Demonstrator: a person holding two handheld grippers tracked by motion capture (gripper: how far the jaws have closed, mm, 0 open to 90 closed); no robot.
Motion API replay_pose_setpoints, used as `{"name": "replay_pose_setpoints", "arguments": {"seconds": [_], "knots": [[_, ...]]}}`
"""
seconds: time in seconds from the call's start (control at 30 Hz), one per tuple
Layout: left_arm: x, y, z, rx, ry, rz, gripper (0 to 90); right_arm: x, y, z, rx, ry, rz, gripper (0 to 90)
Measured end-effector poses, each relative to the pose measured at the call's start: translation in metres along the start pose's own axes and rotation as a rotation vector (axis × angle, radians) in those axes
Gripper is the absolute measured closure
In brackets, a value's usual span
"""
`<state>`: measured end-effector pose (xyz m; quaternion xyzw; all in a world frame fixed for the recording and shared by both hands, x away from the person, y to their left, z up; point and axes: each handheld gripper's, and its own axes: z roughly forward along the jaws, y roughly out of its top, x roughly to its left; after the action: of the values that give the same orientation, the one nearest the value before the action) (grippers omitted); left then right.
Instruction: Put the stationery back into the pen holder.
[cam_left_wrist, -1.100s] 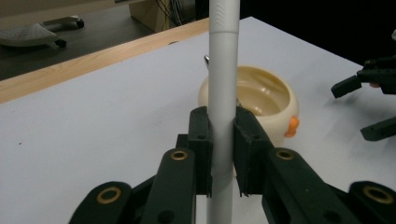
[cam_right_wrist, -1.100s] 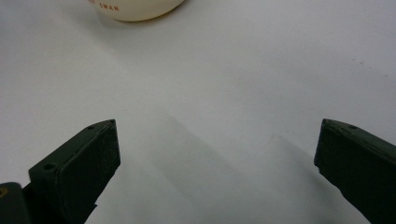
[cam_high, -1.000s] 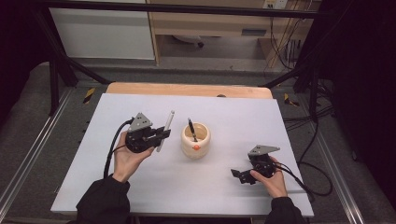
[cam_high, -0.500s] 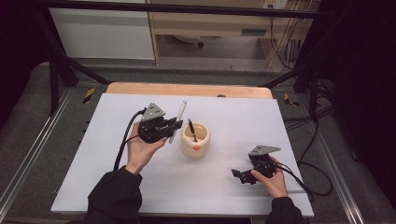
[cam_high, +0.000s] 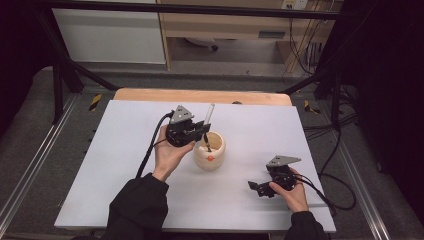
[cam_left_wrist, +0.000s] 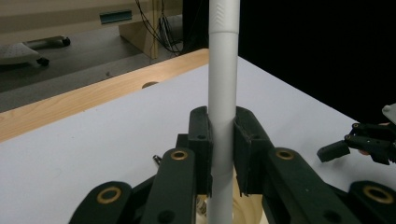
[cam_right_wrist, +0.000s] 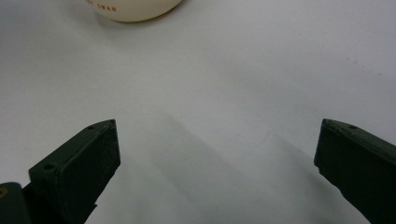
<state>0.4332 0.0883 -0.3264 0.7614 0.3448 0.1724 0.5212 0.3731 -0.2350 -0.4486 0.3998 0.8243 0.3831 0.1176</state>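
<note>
Near the middle of the white table (cam_high: 125, 150): left gripper (cam_high: 200, 131) held just above and beside the rim of a cream cup (cam_high: 210, 150), jaws clamped tight on a white pen (cam_high: 209, 113). Seen along the left gripper (cam_left_wrist: 222, 154) itself: pen (cam_left_wrist: 223, 88) upright between the two black pads, pressed on both sides, upper part rising above the jaws, lower end reaching down over the cup (cam_left_wrist: 247, 212). From above: pen leaning slightly, top end pointing toward the far wooden edge (cam_high: 200, 96) of the table, dark pen or stick (cam_high: 207, 143) already standing inside the cup. On the cup's near side, a small red mark.

Toward the near right corner: right gripper (cam_high: 261, 188) low over the table, well apart from the cup, jaws spread wide with nothing between. Along the right gripper (cam_right_wrist: 217, 172): bare white table (cam_right_wrist: 224, 93) between the two pads (cam_right_wrist: 84, 158), cup base (cam_right_wrist: 133, 10) at the top edge with small red lettering. Black cable (cam_high: 330, 192) trailing off to the right across the table edge.
</note>
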Motion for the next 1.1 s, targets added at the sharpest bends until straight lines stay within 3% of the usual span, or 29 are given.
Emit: {"name": "replay_pose_setpoints", "arguments": {"seconds": [0.53, 1.1], "knots": [[-0.002, -0.009, 0.034, 0.016, -0.004, 0.002, 78.0, 0.000, 0.000, 0.000, 0.001, 0.001, -0.007, 1.0], [0.004, -0.033, 0.039, 0.039, -0.022, 0.018, 78.0, 0.001, -0.001, 0.001, 0.005, 0.005, -0.007, 1.0]]}}
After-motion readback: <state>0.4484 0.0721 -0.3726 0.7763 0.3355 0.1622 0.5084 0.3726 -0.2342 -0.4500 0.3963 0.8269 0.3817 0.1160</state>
